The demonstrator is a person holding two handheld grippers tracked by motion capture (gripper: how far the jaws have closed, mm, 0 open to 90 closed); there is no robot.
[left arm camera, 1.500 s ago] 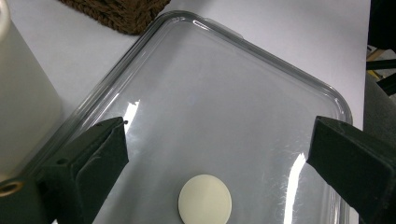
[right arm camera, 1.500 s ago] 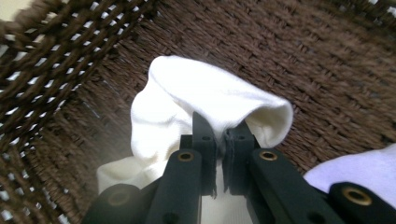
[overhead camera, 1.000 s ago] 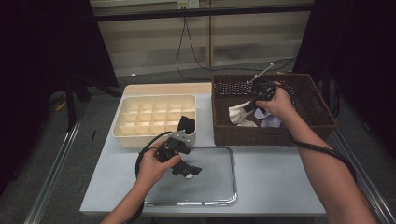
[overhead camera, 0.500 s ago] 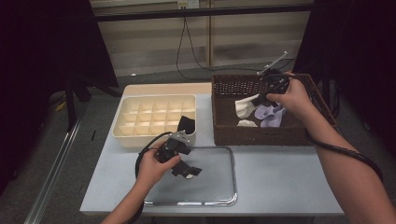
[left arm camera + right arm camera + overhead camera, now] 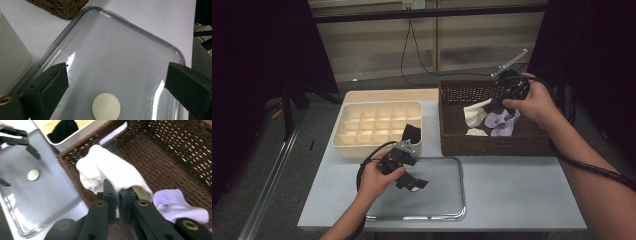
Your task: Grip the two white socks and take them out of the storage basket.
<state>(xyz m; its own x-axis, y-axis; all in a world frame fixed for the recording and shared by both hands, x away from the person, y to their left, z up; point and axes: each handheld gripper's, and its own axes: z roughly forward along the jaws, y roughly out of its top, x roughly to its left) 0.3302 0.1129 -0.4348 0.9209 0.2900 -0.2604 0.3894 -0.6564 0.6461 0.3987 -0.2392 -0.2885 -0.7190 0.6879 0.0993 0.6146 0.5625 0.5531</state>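
My right gripper (image 5: 490, 107) hangs over the brown wicker basket (image 5: 492, 145), shut on a white sock (image 5: 475, 113) that dangles from it. In the right gripper view the jaws (image 5: 117, 192) pinch the white sock (image 5: 107, 167) at its edge. A lilac sock (image 5: 503, 123) lies in the basket below, with another pale piece (image 5: 476, 132) beside it. My left gripper (image 5: 413, 182) rests low over the glass tray (image 5: 447, 212). Its jaws stand wide open (image 5: 117, 75) above a small white disc (image 5: 106, 108) on the glass tray (image 5: 140, 28).
A cream compartment box (image 5: 362, 132) sits left of the basket, with a black sock (image 5: 412, 132) in a near-right cell. Bare grey table (image 5: 522, 190) stretches in front of the basket. Cables hang behind the table's far edge.
My right hand has risen and drifted to the right, lifting the white sock clear of the basket floor. The left hand and its gripper have stayed put.
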